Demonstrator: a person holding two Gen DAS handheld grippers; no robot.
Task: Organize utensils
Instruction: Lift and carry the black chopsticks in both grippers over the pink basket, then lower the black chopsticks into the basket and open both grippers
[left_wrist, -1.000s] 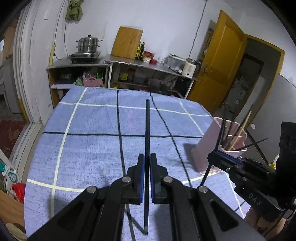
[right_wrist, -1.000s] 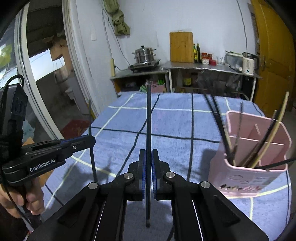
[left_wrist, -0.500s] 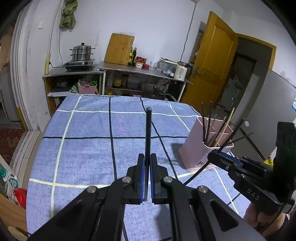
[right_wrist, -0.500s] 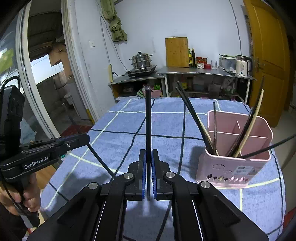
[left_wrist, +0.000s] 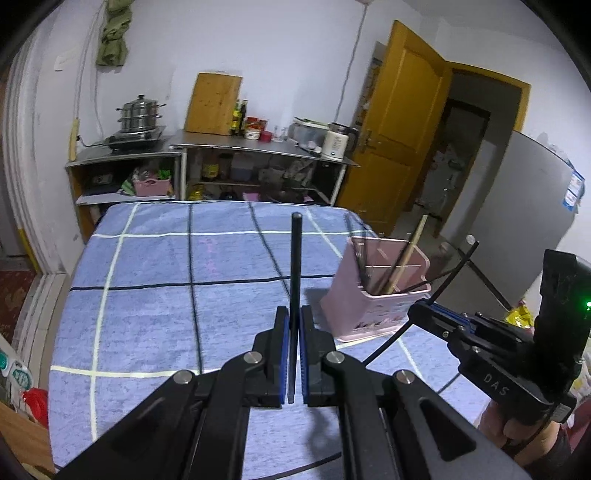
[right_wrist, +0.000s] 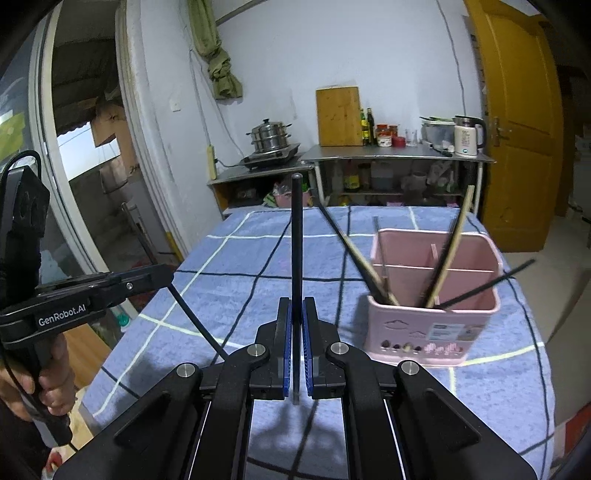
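My left gripper (left_wrist: 293, 325) is shut on a black chopstick (left_wrist: 294, 266) that points forward and up over the blue checked tablecloth (left_wrist: 147, 295). My right gripper (right_wrist: 296, 317) is shut on a second black chopstick (right_wrist: 296, 240), held above the cloth. A pink divided utensil holder (right_wrist: 432, 317) stands on the table to the right of both grippers and holds several chopsticks, black and wooden. In the left wrist view the holder (left_wrist: 369, 306) stands just beyond the right gripper (left_wrist: 417, 310), whose chopstick runs up past its right side.
The table's far edge faces a steel counter (left_wrist: 258, 147) with a pot, a cutting board, bottles and a kettle. A yellow door (left_wrist: 399, 140) stands open at the right. The left gripper (right_wrist: 162, 275) shows at the left in the right wrist view.
Both grippers have lifted and drawn back from the table with their chopsticks. The pink holder now sits farther off and lower in both views.
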